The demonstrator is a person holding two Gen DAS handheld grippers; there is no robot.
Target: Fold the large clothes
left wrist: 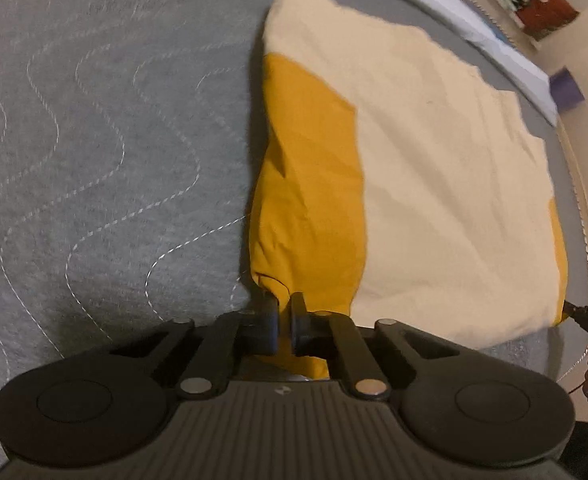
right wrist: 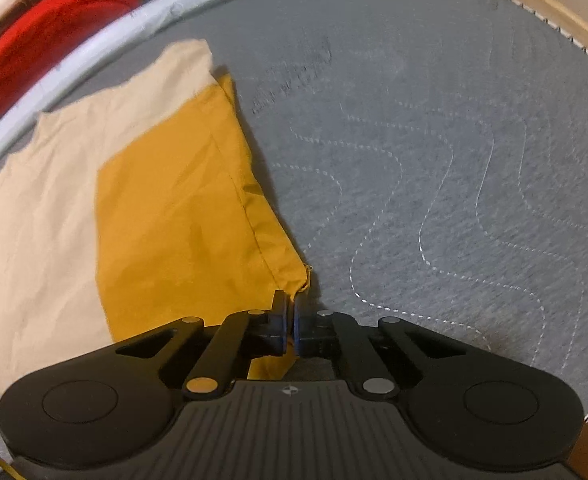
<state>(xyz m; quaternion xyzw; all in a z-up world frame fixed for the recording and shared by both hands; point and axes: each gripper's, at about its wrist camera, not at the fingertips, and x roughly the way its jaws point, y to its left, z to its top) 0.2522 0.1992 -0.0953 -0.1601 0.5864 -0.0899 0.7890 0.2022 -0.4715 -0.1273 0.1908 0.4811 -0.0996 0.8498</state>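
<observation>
The garment [left wrist: 434, 160] lies spread flat on the quilted mat [left wrist: 93, 160], one near corner in each gripper's jaws. Beyond the mat's far edge sits a pile of clothes [right wrist: 53, 36].

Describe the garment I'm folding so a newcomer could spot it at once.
Start at the grey quilted mattress with wavy white stitching. On it lies one flat two-tone garment, cream across the middle with mustard-yellow panels at its ends. Unlike the red cloth pile beyond the mattress edge, both grippers' jaws pinch its yellow corners.
</observation>
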